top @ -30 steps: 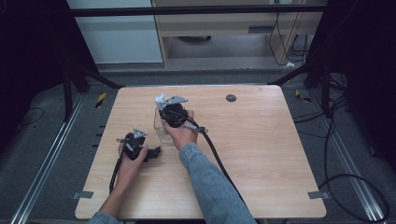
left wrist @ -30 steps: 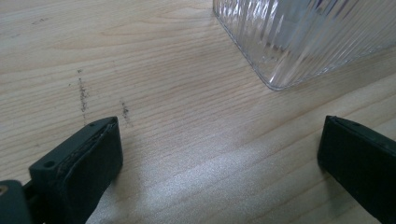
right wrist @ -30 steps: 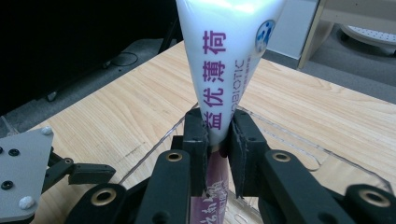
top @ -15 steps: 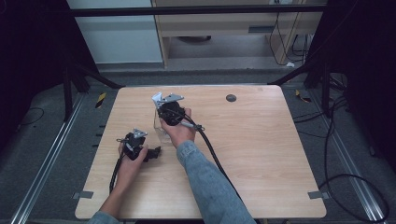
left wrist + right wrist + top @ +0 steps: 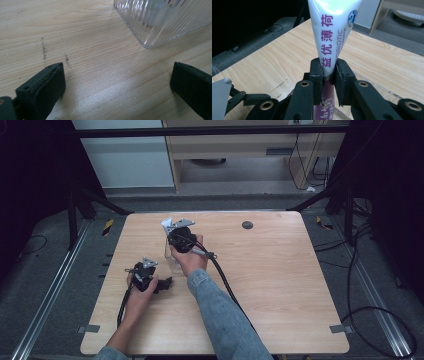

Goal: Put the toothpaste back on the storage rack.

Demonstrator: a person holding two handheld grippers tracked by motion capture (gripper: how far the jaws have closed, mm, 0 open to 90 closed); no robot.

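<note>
Showing the right gripper (image 5: 328, 75) clamped on a white and purple toothpaste tube (image 5: 332, 32), this figure recorded one moment at a wooden table (image 5: 280, 285). In the right gripper view the jaws stood narrow, pressed against the tube at the point where its white upper part met the purple lower part; the flat crimped end widened above them and the lower end ran down out of sight between the jaw arms. In the high view the right gripper (image 5: 178, 232) was held above the far left-centre part of the table, with a clear ribbed glass container (image 5: 172, 257) just beneath and beside it. Whether the tube's lower end was inside that container could not be told. The left gripper (image 5: 117, 85) had its jaws wide apart and held nothing; it hovered low over bare wood, with a corner of the ribbed container (image 5: 160, 22) near its far side.

The tube appeared light and soft-walled, so a hard squeeze would probably dent it or push paste toward the cap. Its glossy skin looked slippery. The firmest hold would likely be on the stiff crimped end or near the shoulder. The container, if glass, would be rigid, smooth and breakable, best taken across two opposite flat walls.
</note>
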